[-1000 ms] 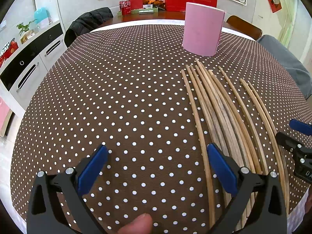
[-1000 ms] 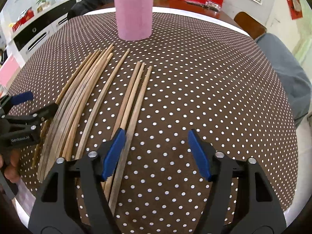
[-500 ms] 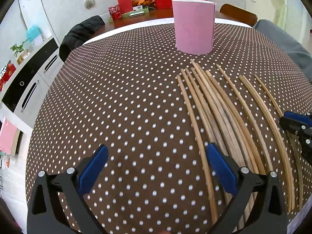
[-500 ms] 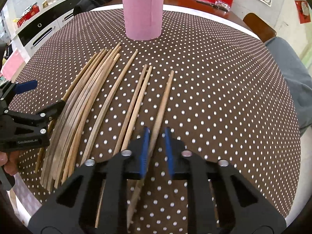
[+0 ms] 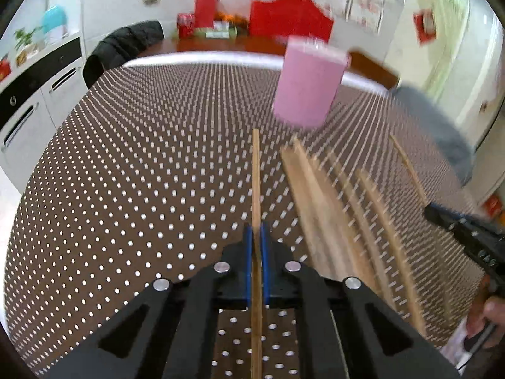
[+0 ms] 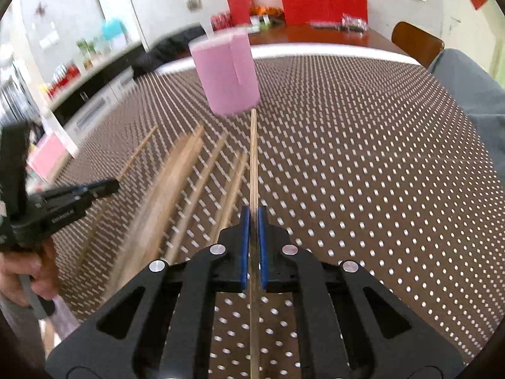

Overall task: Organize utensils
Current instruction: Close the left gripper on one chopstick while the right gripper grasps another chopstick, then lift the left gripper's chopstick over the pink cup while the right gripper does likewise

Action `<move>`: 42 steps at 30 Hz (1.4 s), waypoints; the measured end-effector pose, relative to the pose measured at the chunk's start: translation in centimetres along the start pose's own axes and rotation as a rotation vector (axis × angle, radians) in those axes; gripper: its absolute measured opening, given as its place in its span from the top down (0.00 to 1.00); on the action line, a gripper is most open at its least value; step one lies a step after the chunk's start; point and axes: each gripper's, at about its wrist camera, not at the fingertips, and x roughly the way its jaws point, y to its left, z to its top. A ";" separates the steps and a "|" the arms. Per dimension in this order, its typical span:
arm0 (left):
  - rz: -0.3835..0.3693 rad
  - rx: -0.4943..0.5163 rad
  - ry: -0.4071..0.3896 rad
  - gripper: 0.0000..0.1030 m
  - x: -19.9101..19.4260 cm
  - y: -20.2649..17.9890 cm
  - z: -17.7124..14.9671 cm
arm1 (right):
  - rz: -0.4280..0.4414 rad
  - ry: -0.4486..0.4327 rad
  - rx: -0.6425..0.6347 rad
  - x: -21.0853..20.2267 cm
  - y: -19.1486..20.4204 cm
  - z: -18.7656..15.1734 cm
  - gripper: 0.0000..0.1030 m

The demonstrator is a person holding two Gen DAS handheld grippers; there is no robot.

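- The left claw (image 5: 256, 243) is clamped shut on one chopstick (image 5: 256, 177), which runs straight out between the blue pads toward the pink holder (image 5: 307, 90).
- The right claw (image 6: 253, 230) is likewise closed on its own stick (image 6: 253, 164), whose tip looks close to the foot of the pink holder (image 6: 228, 72).
- The rest of the chopsticks (image 6: 176, 186) lie loose on the dotted bench (image 6: 378, 158), between the two claws.
- My read: this is the carry step, each hand bringing a stick to the holder.
- Next, each stick needs tipping upright over the holder's open top, one hand at a time so they don't cross, then letting go.
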 end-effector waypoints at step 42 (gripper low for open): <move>-0.326 0.003 -0.712 0.95 5.5 -6.5 22.2 | 0.140 -0.371 -0.083 2.5 1.8 24.3 0.95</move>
